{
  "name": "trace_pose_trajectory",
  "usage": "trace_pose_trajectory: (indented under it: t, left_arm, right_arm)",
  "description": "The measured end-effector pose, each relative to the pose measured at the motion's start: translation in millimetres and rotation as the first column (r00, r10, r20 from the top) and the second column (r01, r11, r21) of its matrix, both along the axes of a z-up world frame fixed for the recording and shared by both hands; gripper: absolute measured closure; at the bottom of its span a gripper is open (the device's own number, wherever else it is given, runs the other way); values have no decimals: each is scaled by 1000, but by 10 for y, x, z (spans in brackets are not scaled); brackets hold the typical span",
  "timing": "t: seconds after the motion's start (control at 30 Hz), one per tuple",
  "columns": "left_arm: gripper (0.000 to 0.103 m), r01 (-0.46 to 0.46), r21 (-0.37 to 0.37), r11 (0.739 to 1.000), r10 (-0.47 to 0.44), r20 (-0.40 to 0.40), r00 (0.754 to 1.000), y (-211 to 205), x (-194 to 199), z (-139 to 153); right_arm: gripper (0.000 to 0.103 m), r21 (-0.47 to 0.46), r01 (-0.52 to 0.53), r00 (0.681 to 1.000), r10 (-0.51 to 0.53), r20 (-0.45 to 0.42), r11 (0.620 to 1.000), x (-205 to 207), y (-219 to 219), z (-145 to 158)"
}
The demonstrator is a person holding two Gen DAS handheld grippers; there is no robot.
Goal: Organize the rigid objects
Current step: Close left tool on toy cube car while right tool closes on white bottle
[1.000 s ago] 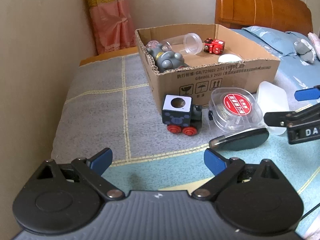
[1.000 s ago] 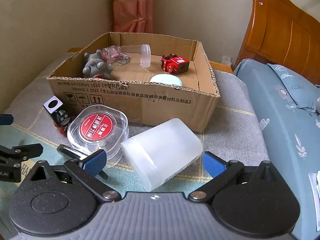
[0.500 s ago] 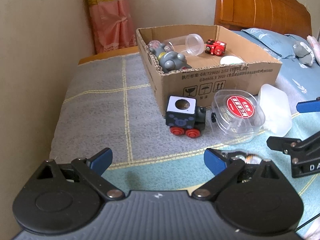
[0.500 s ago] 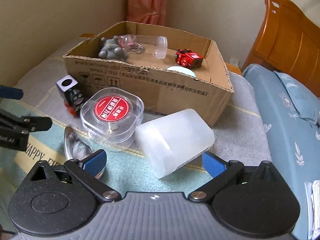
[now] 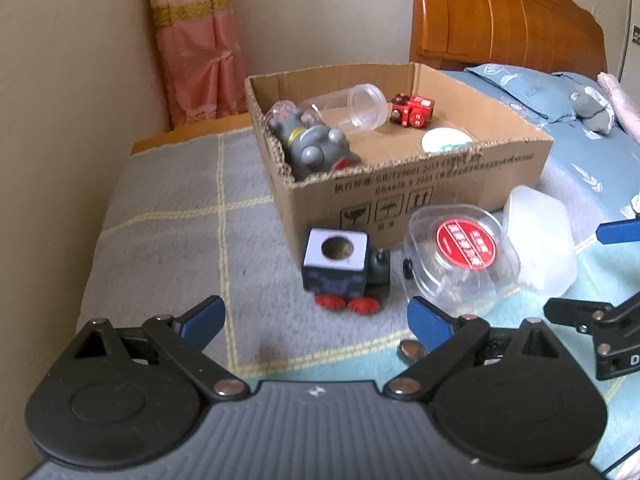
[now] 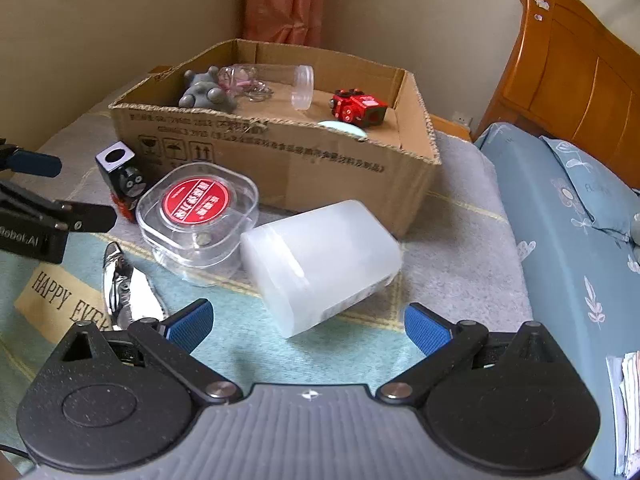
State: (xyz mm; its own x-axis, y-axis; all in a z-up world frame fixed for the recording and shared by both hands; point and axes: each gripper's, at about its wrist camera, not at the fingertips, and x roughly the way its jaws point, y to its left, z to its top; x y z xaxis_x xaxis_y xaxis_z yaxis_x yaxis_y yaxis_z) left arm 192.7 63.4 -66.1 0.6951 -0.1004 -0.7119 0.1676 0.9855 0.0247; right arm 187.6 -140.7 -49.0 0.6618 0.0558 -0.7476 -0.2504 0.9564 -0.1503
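A cardboard box (image 5: 420, 192) (image 6: 280, 160) stands on the bed and holds a grey toy figure (image 5: 312, 148), a clear jar (image 5: 360, 108), a red toy car (image 5: 412, 110) and a pale round lid (image 5: 446, 140). In front of it lie a black toy train with red wheels (image 5: 344, 272) (image 6: 124, 184), a clear case with a red label (image 5: 460, 256) (image 6: 198, 212), a frosted white container (image 6: 320, 260) (image 5: 540, 244) and a shiny metal tool (image 6: 124, 284). My left gripper (image 5: 316, 322) is open, just before the train. My right gripper (image 6: 306, 326) is open, the white container just beyond its fingertips.
The bed has a grey checked blanket (image 5: 180, 220) and a teal mat printed "HAPPY" (image 6: 60, 296). A wooden headboard (image 6: 580, 76), blue pillows (image 6: 580, 184) and a pink curtain (image 5: 196, 40) stand beyond. The wall runs along the left. Folded cloth (image 6: 628, 400) lies at the far right.
Both grippers have drawn back and risen a little. The metal tool now lies mostly below the left gripper's right finger in the left view. Nothing was grasped.
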Motion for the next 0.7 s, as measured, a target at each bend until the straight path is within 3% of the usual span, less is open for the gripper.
trace_pose_trajectory:
  t: [0.2, 0.4, 0.53, 0.7]
  left_arm:
    - [13, 7, -14, 1000, -7, 5, 1000, -10, 90, -33]
    - [28, 24, -35, 999, -24, 0, 1000, -16, 172, -80]
    - [50, 43, -61, 997, -44, -14, 999, -24, 201, -109]
    - [50, 40, -69, 997, -41, -16, 999, -32, 209, -112]
  right_arm:
    - [0, -13, -57, 998, 57, 11, 998, 76, -118, 7]
    - [0, 1, -128, 992, 128, 7, 992, 121, -183, 37]
    - [0, -5, -193, 981, 193, 4, 981, 185, -199, 64]
    - [0, 46, -245, 969, 246, -18, 969, 352, -313, 85]
